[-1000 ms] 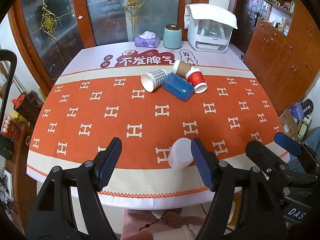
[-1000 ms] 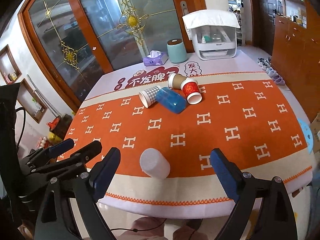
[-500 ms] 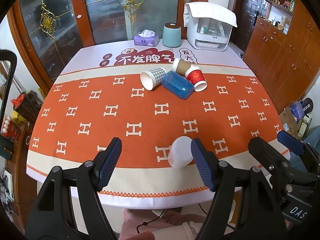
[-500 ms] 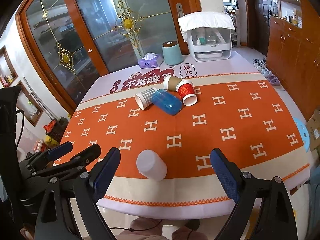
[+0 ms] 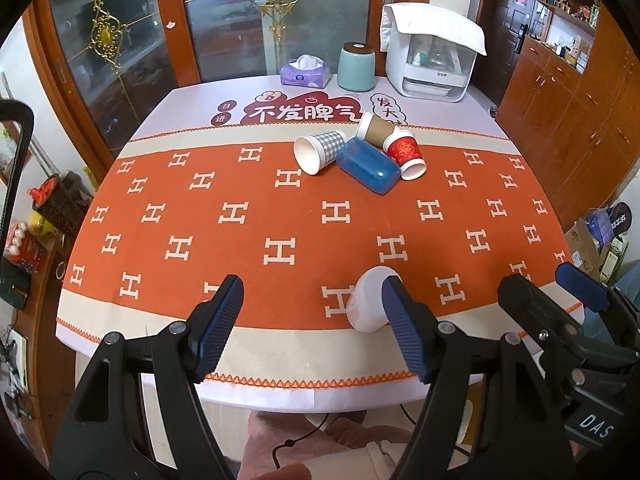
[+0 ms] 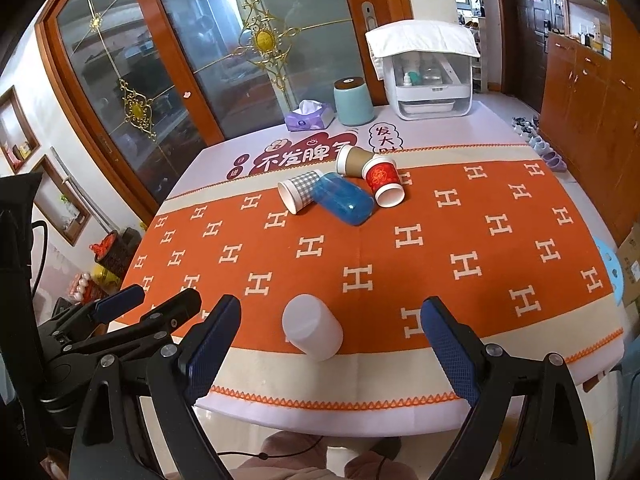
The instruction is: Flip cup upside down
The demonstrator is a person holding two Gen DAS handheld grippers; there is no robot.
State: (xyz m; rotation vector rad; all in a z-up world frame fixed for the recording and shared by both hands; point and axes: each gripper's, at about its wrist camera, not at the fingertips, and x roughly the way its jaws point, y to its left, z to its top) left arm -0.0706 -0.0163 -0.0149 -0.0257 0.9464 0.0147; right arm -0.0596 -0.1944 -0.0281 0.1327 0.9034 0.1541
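A frosted white cup (image 6: 312,332) stands upside down near the table's front edge; in the left wrist view (image 5: 368,304) my right finger partly hides it. Far back lie four cups on their sides: a checked cup (image 5: 318,152), a blue cup (image 5: 368,165), a brown cup (image 5: 374,129) and a red cup (image 5: 405,153); they also show in the right wrist view, the blue cup (image 6: 342,204) foremost. My left gripper (image 5: 312,328) is open and empty before the front edge. My right gripper (image 6: 332,350) is open and empty, with the white cup just ahead between its fingers.
An orange patterned tablecloth (image 5: 224,248) covers the table. At the back stand a purple tissue box (image 5: 306,70), a teal canister (image 5: 356,66) and a white appliance (image 5: 432,60). Wooden cabinets (image 5: 568,112) line the right; glass doors stand behind.
Both grippers have drawn back and risen slightly, so the table looks a little farther away. The cups have not moved.
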